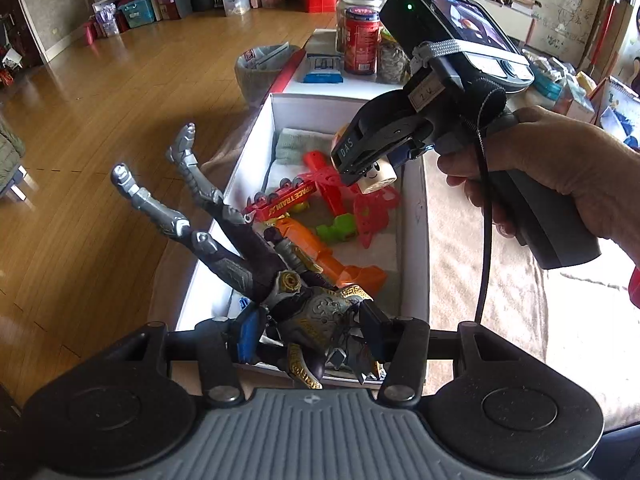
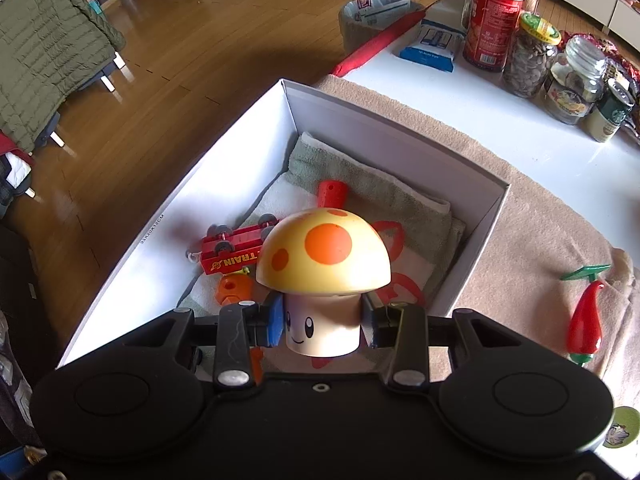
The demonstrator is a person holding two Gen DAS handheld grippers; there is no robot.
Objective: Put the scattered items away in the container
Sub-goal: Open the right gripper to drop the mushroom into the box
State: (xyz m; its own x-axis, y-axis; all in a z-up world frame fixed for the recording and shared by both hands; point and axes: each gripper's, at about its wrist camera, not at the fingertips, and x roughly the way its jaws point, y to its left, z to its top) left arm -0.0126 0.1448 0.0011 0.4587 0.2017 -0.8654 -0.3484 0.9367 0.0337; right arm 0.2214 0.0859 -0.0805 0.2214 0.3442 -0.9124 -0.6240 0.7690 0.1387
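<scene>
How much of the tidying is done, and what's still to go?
Done: a red train car, orange pieces and other toys already lie in the white box. In hand: the left gripper holds an armoured figure over the box, and the right gripper holds a mushroom toy above it. Left: the chili toy still lies outside on the cloth.

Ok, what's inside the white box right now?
Inside the white box lie a folded towel, a red toy train, orange, green and red plastic toys. The held mushroom toy and armored figure cover the near floor.
</scene>
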